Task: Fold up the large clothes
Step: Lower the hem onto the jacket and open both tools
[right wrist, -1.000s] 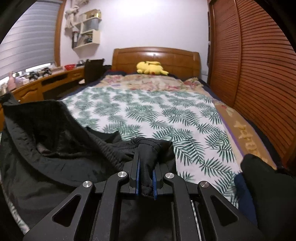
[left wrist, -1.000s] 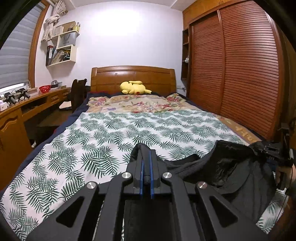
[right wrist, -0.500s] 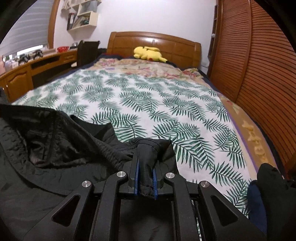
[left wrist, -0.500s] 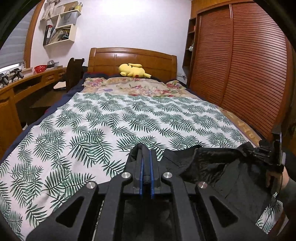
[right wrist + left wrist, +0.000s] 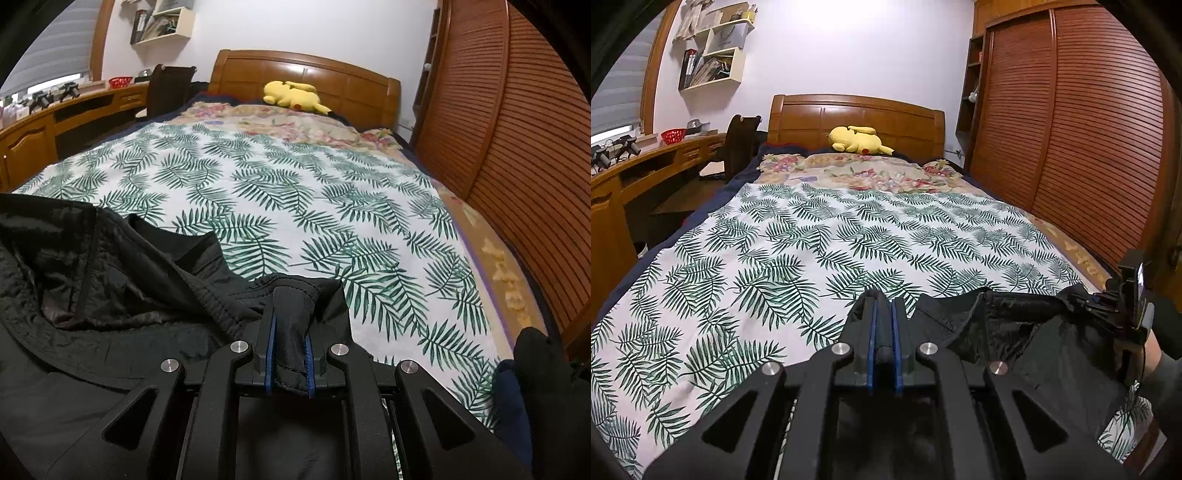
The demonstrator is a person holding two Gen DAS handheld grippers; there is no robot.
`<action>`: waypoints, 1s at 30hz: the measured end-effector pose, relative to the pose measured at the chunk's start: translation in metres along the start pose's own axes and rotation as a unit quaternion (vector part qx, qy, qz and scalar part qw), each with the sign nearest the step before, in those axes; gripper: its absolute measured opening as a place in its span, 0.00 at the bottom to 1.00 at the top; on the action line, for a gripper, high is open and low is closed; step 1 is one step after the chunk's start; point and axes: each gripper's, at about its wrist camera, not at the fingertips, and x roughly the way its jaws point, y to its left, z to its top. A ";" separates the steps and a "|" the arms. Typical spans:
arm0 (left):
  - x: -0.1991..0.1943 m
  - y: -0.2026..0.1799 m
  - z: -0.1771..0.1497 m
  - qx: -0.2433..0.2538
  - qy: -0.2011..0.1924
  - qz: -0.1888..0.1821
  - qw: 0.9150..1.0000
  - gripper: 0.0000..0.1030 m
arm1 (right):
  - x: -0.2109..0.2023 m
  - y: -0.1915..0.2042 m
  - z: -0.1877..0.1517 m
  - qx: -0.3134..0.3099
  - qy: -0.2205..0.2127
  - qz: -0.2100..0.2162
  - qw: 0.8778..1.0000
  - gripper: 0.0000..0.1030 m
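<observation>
**Black garment pinched at two points over the foot of the bed**

The left gripper (image 5: 882, 332) is seen nearly closed, its blue-lined jaws clamped on a thin fold of the black garment (image 5: 1027, 332); by the record the jaws are easing apart slightly, yet cloth is still pressed between them. The right gripper (image 5: 290, 343) is likewise narrowed onto a thicker bunch of the same garment (image 5: 110, 295), whose hemmed edge is draped over the fingertips. In the left wrist view the right gripper (image 5: 1108, 306) is seen at the far right, with the garment stretched between the two tools and sagging onto the leaf-print bedspread (image 5: 812, 251). The garment's quilted lining is exposed in the right wrist view. Beyond it, the bedspread is laid flat up to a floral cover (image 5: 857, 171). A yellow plush toy (image 5: 858, 140) is rested against the wooden headboard (image 5: 857, 114). A slatted wardrobe (image 5: 1089, 129) is stood to the right of the bed.
</observation>
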 end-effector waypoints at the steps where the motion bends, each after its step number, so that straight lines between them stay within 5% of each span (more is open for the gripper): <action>1: -0.001 0.001 0.000 0.002 0.001 0.000 1.000 0.06 | 0.000 0.001 0.001 -0.001 0.000 -0.004 1.000 0.08; 7: -0.007 0.006 -0.002 0.011 0.008 -0.006 1.000 0.07 | 0.012 0.004 0.008 -0.003 0.023 -0.016 1.000 0.17; 9: -0.008 0.007 -0.003 0.012 0.011 -0.011 1.000 0.07 | 0.014 0.004 0.010 0.005 0.029 -0.027 0.999 0.30; 11: -0.010 0.008 -0.004 0.014 0.012 -0.016 1.000 0.09 | 0.008 0.002 0.015 0.021 0.021 -0.034 0.999 0.69; 12: -0.010 0.008 -0.004 0.014 0.013 -0.016 1.000 0.10 | 0.002 0.001 0.018 0.029 0.009 -0.037 0.999 0.72; 15: -0.013 0.010 -0.006 0.016 0.013 -0.020 1.000 0.14 | -0.008 0.010 0.026 0.019 -0.004 -0.026 0.999 0.73; 22: -0.018 0.018 -0.009 0.005 0.015 -0.028 0.999 0.22 | -0.013 0.080 0.042 -0.048 -0.007 0.075 0.996 0.73; 30: -0.015 0.023 -0.020 0.010 0.032 -0.038 0.999 0.30 | 0.033 0.156 0.053 -0.106 0.059 0.149 0.981 0.72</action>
